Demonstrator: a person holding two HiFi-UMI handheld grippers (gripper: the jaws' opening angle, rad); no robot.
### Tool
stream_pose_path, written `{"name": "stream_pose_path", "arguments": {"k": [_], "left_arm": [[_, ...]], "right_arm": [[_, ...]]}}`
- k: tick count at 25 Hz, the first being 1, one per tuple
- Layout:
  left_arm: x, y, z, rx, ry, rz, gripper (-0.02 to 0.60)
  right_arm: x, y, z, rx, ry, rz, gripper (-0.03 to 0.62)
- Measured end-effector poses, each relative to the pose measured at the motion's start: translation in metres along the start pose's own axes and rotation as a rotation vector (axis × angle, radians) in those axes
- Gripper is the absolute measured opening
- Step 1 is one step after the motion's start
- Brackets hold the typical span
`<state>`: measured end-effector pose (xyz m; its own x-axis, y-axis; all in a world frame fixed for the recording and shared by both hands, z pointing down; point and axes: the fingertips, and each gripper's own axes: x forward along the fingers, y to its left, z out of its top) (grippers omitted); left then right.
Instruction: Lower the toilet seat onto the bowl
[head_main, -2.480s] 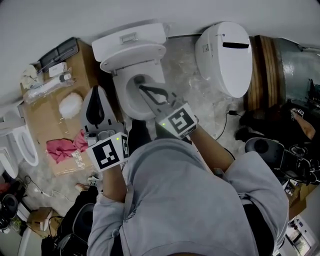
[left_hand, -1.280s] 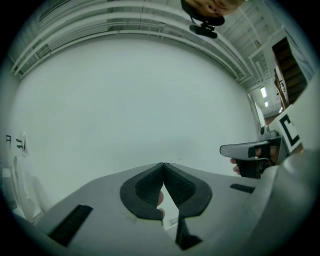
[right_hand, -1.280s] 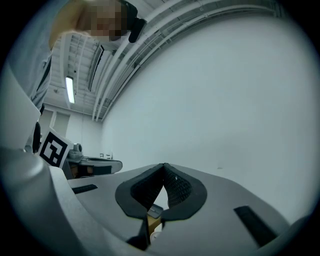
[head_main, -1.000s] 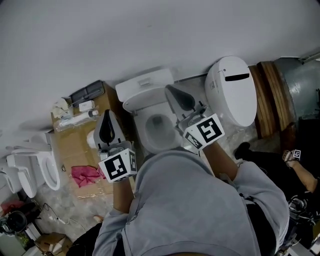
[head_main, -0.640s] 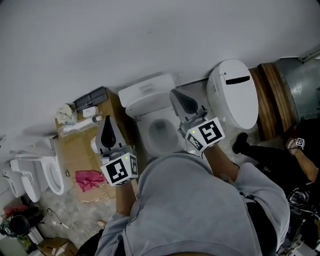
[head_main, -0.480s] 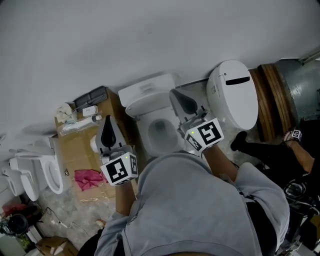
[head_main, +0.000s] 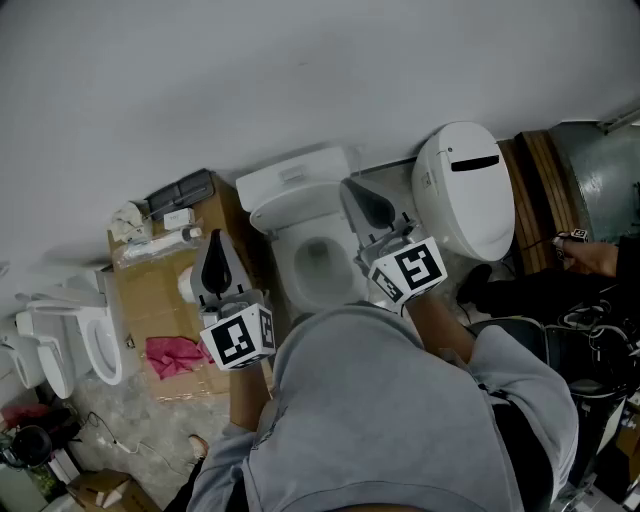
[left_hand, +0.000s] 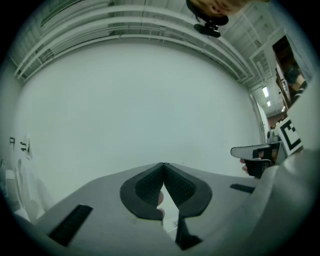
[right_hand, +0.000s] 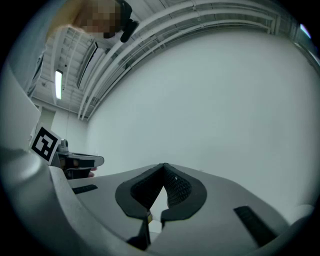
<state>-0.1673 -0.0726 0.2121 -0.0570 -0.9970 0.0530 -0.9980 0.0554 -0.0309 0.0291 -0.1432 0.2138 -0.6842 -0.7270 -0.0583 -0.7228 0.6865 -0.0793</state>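
The white toilet stands against the wall, its tank behind the bowl. A white ring lies flat round the bowl's opening; I cannot tell the seat from the rim. My left gripper hovers left of the bowl, over the cardboard. My right gripper hovers at the bowl's right edge. Both point level at the bare wall. In the left gripper view the left gripper has its jaws meeting at the tips with nothing between them, and so does the right gripper in the right gripper view.
A second white toilet unit stands to the right, with wooden planks beyond it. Left of the toilet lies flat cardboard with a pink cloth and small items. Another white fixture is at far left. Someone else's hand shows at right.
Earliest, my right gripper reached down over the bowl; it has since drawn back and up beside it. Over the last second both grippers keep still. The hand at right has moved.
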Motion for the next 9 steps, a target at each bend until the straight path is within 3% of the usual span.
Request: {"name": "stream_pose_path", "arguments": {"k": [9], "left_arm": [[-0.0023, 0.0026, 0.0007, -0.004, -0.007, 0.013, 0.000]], "right_arm": [[-0.0016, 0.0039, -0.0029, -0.004, 0.008, 0.007, -0.002]]}}
